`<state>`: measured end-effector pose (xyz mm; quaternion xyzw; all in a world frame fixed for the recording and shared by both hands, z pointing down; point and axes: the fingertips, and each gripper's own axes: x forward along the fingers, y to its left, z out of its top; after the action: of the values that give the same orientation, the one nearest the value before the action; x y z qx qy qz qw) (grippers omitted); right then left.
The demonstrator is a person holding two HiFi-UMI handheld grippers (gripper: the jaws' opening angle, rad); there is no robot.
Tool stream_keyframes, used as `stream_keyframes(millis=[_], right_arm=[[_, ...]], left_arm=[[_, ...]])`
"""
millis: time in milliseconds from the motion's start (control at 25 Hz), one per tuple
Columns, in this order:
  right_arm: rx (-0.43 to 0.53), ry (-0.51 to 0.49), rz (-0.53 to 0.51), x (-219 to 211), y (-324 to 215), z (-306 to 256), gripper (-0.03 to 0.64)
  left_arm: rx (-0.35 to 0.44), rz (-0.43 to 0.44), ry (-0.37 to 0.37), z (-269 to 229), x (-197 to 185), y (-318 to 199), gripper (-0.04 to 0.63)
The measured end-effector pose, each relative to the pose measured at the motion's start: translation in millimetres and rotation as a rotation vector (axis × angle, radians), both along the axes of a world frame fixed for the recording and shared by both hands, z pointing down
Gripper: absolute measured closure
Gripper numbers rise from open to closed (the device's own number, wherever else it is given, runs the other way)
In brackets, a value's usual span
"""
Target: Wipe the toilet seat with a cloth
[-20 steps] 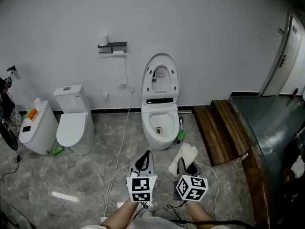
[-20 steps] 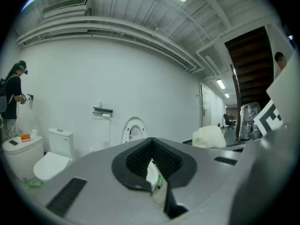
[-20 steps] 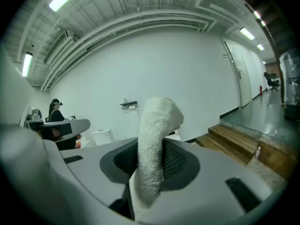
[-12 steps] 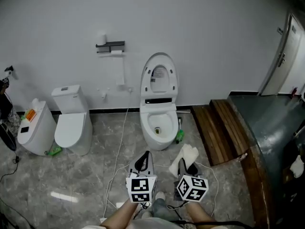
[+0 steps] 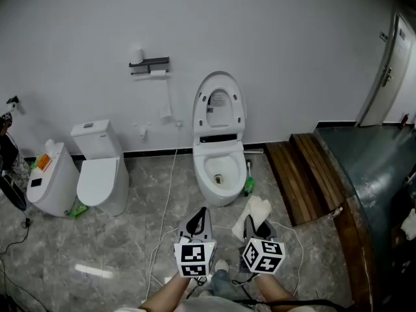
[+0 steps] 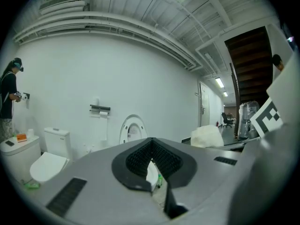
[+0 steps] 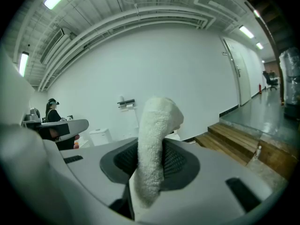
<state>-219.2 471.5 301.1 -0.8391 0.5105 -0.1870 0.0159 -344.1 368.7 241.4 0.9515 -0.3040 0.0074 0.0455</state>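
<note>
Cloth [image 7: 154, 144] pinched upright between right claw [image 7: 152, 165] pads

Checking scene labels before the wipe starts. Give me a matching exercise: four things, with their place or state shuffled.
Things:
1. white cloth
2. left hand-held gripper
3. middle toilet's lid
4. green bottle

Place or state:
A. raised upright
B. beside the base of the middle toilet
C. shut, nothing held
D. clamped in the right hand-held gripper

Pairs: 1-D, 2-C, 3-A, 4-B
</note>
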Motion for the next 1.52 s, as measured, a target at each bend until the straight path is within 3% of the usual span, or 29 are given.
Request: stream_keyframes(millis=[400, 1240, 1520], right_arm=[[-0.015, -0.01, -0.004, 36.9, -27.1, 6.8, 0.506], [0.016, -0.021, -0.043, 183.9, -127.7, -11.4, 0.506], [0.011, -0.059, -0.042, 209.6, -141.8, -0.7, 0.506]], left_arm=[[-0.001, -0.002, -0.012, 0.9, 37.3, -28.2, 0.584], [0.031, -0.064, -0.041, -12.7, 167.4, -123.0, 0.584], [0.01, -0.055, -0.072, -1.1, 190.5, -135.8, 0.584]])
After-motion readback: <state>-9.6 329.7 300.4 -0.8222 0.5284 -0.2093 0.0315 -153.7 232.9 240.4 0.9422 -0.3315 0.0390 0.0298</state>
